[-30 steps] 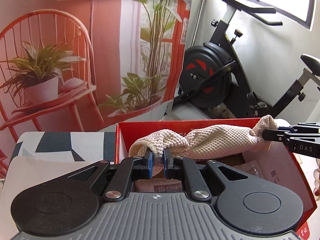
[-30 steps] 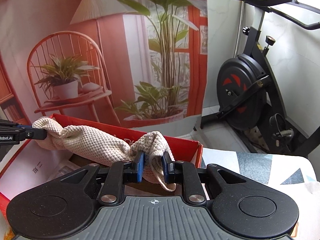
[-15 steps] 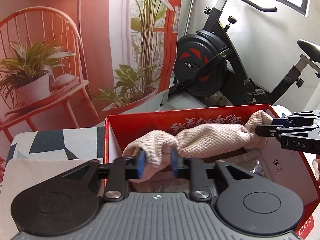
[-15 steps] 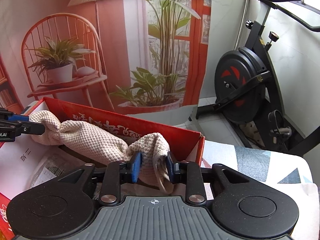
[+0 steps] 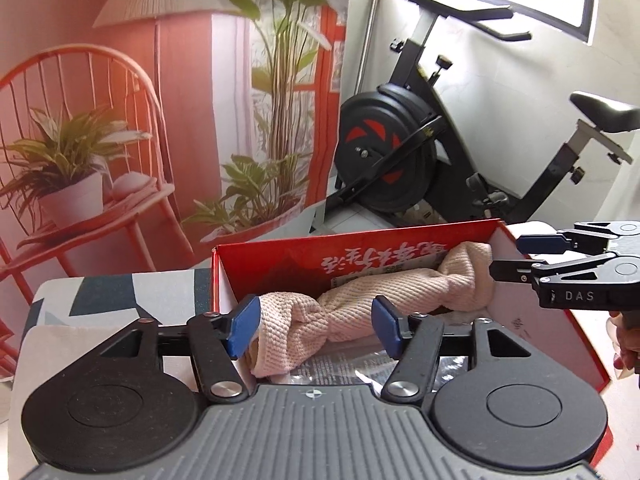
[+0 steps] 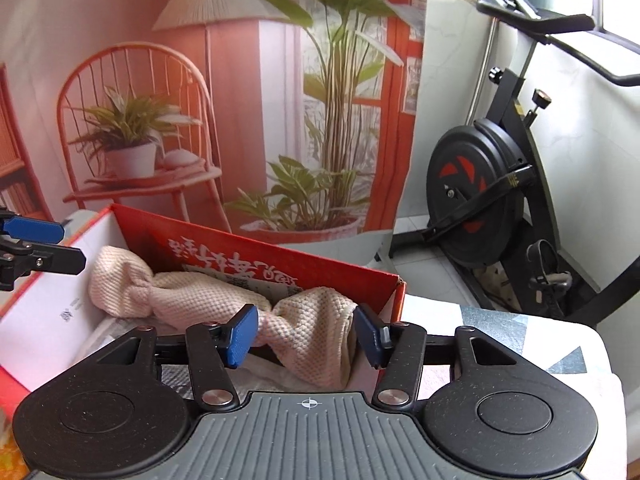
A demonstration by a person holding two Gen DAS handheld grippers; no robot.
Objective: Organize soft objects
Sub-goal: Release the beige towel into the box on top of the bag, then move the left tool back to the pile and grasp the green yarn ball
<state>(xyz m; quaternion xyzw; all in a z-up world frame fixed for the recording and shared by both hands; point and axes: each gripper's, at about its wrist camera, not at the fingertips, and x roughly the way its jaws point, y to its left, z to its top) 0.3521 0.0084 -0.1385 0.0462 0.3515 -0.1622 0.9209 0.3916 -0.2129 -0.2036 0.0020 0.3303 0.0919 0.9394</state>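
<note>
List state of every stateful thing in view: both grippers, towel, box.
left gripper: open, jaws just widened, towel end between the pads, not pinched
right gripper: open, jaws just widened, other towel end between the pads, released
towel: twisted, lying lengthwise inside the box
red box: open-topped, holds the towel over printed plastic packets

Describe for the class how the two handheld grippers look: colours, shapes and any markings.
Each gripper, left and right, has a ribbed grey body flanked by two round black discs, black linkage arms with silver pivot screws, and blue pads on its fingers. The right one's side reads "DAS" in white.
</note>
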